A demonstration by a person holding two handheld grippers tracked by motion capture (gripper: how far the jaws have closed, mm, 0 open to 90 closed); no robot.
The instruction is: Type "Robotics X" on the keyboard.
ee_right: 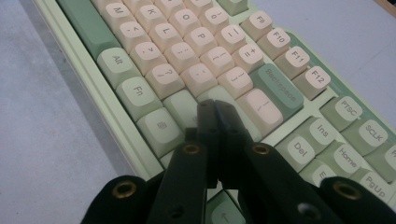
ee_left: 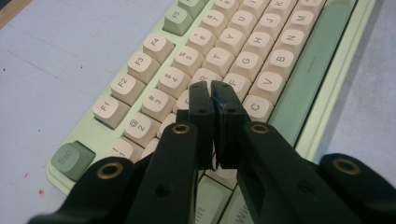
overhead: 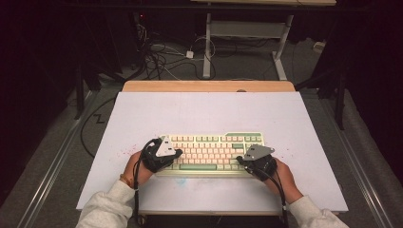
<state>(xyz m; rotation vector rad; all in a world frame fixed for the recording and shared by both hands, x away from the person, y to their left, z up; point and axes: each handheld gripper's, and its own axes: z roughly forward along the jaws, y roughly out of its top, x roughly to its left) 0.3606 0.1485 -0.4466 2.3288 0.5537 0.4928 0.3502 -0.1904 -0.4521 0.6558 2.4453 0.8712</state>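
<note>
The table has a pale sheet on top, with dark floor and cables behind it. The keyboard lies near the front edge, its long axis running left to right, the space bar side toward the person. Much free surface stays behind it and at both sides. The left gripper is over the left keys, the right gripper over the right keys. The fingers of both are pressed together, holding nothing.
</note>
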